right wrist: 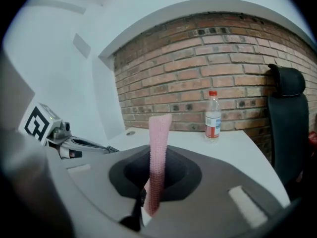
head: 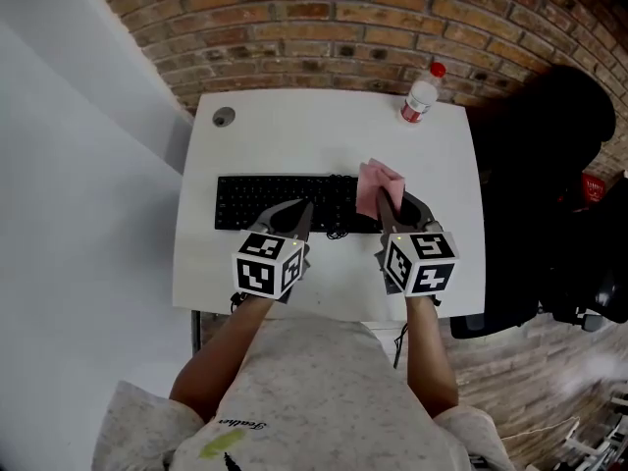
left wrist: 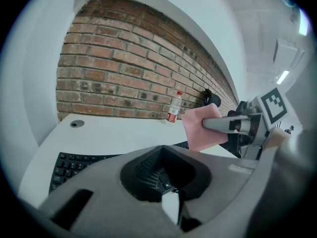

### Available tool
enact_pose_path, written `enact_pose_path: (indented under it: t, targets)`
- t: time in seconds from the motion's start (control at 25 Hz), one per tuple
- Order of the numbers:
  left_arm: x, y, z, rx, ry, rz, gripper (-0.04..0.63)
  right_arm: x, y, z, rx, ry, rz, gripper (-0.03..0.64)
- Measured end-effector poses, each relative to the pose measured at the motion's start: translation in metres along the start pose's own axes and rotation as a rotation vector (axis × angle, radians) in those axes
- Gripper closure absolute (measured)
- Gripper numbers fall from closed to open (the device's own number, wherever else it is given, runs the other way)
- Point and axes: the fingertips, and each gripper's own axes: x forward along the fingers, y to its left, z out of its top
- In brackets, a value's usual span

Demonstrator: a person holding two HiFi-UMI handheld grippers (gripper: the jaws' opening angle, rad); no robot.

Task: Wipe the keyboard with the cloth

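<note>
**Cloth clamped, poised at the keyboard's right end**

The right gripper (head: pixel 389 202) is clamped on the pink cloth (head: pixel 378 184). The cloth sticks up out of its jaws over the right end of the black keyboard (head: pixel 275 202), centre frame. The left gripper (head: pixel 300 214) has its jaws together with nothing in them, at the keyboard's front edge. To wipe well, probably tip the cloth flat onto the keys and sweep along the rows with light pressure. The left gripper could steady the keyboard on the white surface (head: pixel 324 130).
</note>
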Motion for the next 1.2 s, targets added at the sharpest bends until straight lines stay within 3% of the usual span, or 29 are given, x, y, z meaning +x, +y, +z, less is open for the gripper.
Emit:
enact_pose_path:
  t: [0.32,1.2]
  targets:
    - [-0.022,0.030,0.009,-0.025,-0.036,0.023,0.601,0.013,0.065,0.017,-0.043,-0.097,0.114,0.595]
    - [-0.026,0.042,0.012,-0.031,-0.038,0.000,0.601,0.026,0.084,0.014,-0.077,-0.068,0.113,0.595]
